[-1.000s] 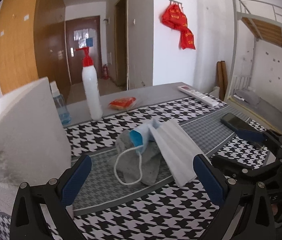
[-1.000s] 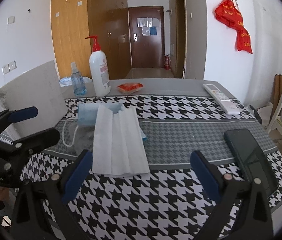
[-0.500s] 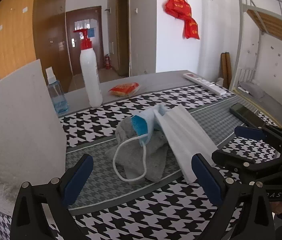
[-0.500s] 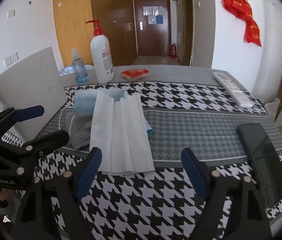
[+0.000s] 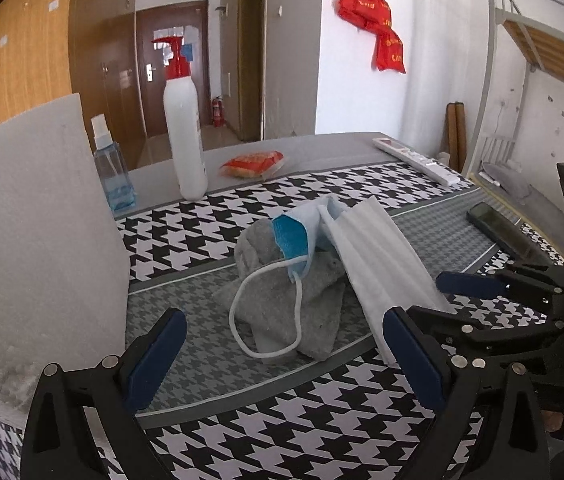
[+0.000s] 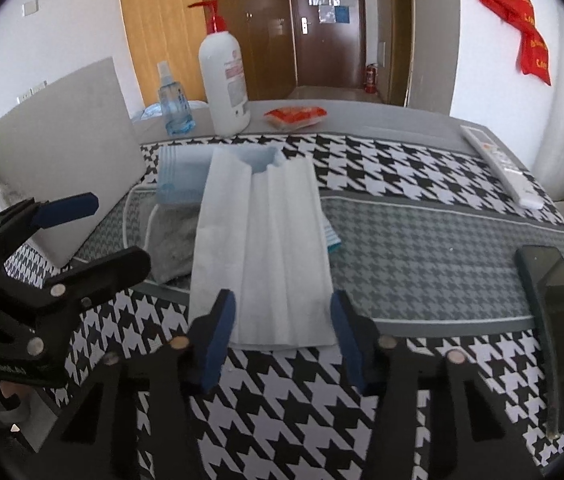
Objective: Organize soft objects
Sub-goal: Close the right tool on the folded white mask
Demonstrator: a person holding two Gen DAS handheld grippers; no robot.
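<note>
A folded white pleated paper tissue lies on the houndstooth-patterned black, white and grey table cloth, its near edge at the border between the grey band and the bold check. Its far end overlaps a light blue surgical face mask, whose white ear loop curls over a crumpled grey knit cloth beneath it; the three soft things form one heap near the middle of the table. The right gripper has its blue-padded jaws closing on either side of the tissue's near edge, about half open, the pads not visibly pressing on the paper. The left gripper stands wide open in front of the grey cloth and ear loop, holding nothing. A white foam board leans upright to the left of the heap. Behind it stand a small clear blue spray bottle and a tall white pump bottle with a red top, with an orange snack packet beside them. A white remote control and a black phone lie well apart to the right.
</note>
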